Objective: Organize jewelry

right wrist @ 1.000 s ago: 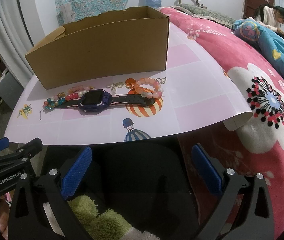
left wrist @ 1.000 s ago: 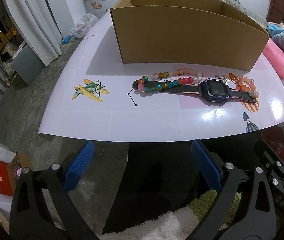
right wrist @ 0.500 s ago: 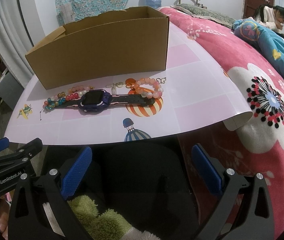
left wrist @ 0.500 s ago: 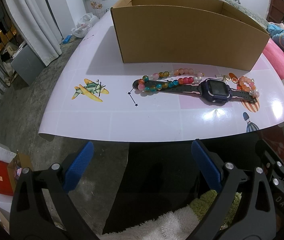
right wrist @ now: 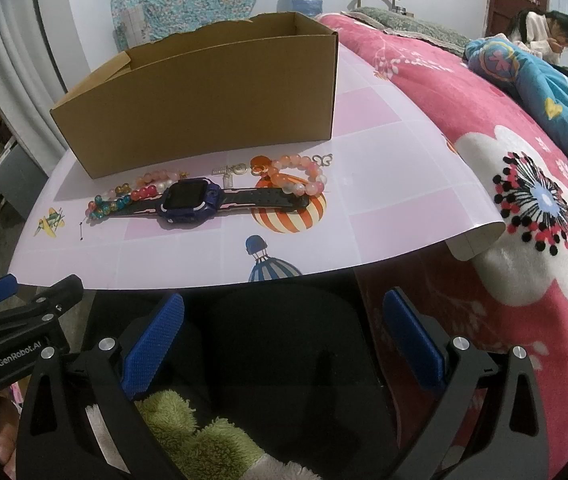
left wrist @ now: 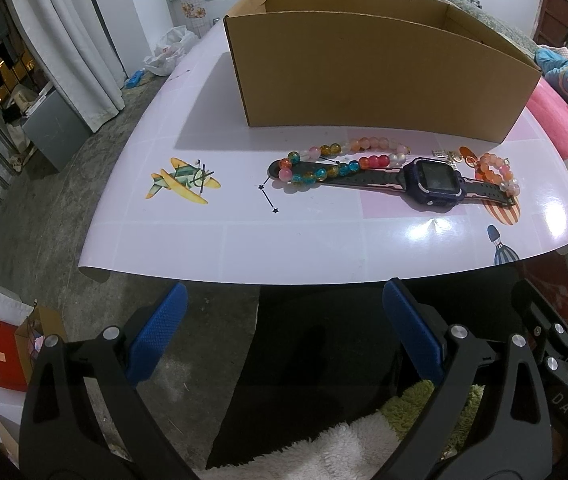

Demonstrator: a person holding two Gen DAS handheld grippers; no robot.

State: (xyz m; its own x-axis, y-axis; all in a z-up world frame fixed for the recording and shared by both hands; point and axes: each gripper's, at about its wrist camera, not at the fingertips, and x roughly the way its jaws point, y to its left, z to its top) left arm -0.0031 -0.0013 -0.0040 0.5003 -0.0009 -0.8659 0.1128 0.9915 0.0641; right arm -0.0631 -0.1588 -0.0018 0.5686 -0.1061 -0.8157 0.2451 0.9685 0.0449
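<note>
A dark blue smartwatch lies flat on the pale pink mat. A multicoloured bead bracelet rests over its left strap end, a peach bead bracelet over its right end. Small silver charms lie between them. Behind stands an open cardboard box. My left gripper and right gripper both hang open below the mat's near edge, nothing between their blue pads.
The mat overhangs a pink flowered blanket at right, its corner curled. A person sits at the far right. Curtains and a grey cabinet stand left, with a red bag on the floor.
</note>
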